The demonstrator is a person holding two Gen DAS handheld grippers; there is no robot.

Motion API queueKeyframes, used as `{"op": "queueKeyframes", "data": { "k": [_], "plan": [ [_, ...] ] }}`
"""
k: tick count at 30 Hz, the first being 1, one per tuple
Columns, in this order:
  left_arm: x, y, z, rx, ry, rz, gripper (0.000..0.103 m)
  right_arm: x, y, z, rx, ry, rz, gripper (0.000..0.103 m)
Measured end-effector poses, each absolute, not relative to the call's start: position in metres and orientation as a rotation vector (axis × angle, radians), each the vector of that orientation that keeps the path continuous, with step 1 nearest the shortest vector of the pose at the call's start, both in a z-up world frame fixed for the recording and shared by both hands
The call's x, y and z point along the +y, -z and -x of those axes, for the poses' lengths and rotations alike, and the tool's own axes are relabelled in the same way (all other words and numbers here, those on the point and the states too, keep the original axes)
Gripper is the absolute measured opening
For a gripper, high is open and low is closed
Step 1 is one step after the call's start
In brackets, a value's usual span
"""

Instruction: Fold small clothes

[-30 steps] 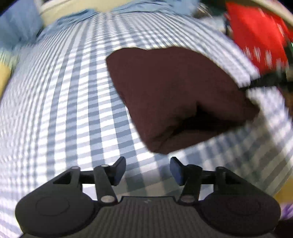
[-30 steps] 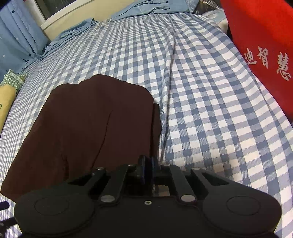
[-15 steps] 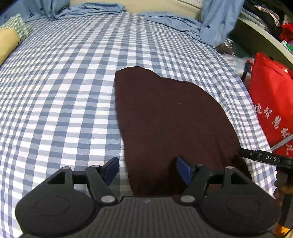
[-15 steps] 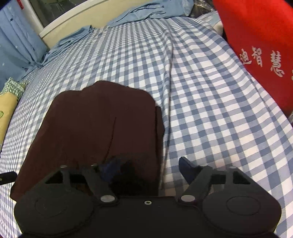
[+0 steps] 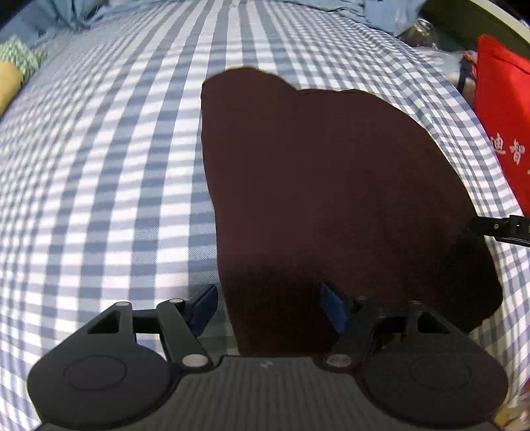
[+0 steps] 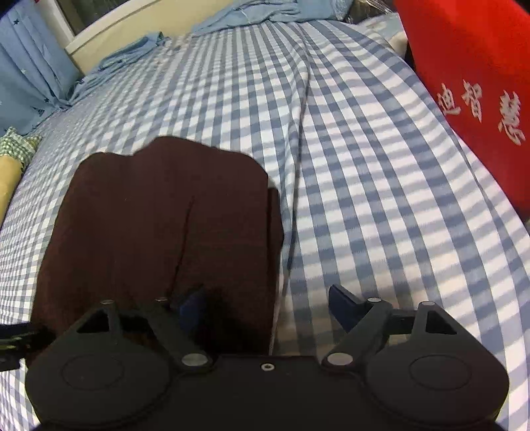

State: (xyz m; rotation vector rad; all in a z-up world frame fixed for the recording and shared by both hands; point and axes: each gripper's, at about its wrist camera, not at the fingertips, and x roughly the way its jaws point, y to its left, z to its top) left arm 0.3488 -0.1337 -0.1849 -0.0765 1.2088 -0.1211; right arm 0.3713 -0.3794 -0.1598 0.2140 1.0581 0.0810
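Note:
A dark maroon garment (image 5: pixel 331 185) lies folded and flat on the blue-and-white checked bedsheet (image 5: pixel 99 165). My left gripper (image 5: pixel 268 300) hovers open over its near left corner; cloth lies between the blue pads, which do not press on it. In the right wrist view the garment (image 6: pixel 159 215) fills the lower left. My right gripper (image 6: pixel 266 300) straddles its near right edge. Its jaws are opening, with the left pad over the cloth and the right pad over the sheet (image 6: pixel 364 199), neither pinching. A bit of the right gripper (image 5: pixel 503 228) shows at the left wrist view's right edge.
A red bag with white characters (image 6: pixel 470 83) stands at the bed's right side (image 5: pixel 503 132). Light blue clothes (image 6: pixel 251 16) lie at the far end by the cream bed frame (image 6: pixel 109 33). A yellow and green-checked pillow (image 6: pixel 13 155) sits far left, under a blue curtain (image 6: pixel 26 66).
My right gripper went from shut on the garment's near edge to wide open, letting it go. The left gripper moved in and down over the garment's near left corner. The garment settled flat.

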Motion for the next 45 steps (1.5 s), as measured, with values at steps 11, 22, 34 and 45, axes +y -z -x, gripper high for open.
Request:
{"op": "queueKeyframes", "data": {
  "k": [11,22,34,45],
  "plan": [
    [-0.124,0.187,-0.352,1.211,0.1,0.15,0.079,-0.38,0.151,-0.423,0.954,-0.294,-0.251,0.099],
    [-0.098,0.165,-0.373,1.136,0.072,0.279,0.097,-0.385,0.194,-0.495,1.091,-0.317,-0.4,0.101],
    [-0.085,0.199,-0.424,1.252,0.151,0.241,0.101,-0.397,0.217,-0.451,1.123,-0.297,-0.47,0.102],
    [-0.104,0.213,-0.421,1.254,0.102,0.174,0.102,-0.401,0.215,-0.438,1.181,-0.368,-0.528,0.103]
  ]
}}
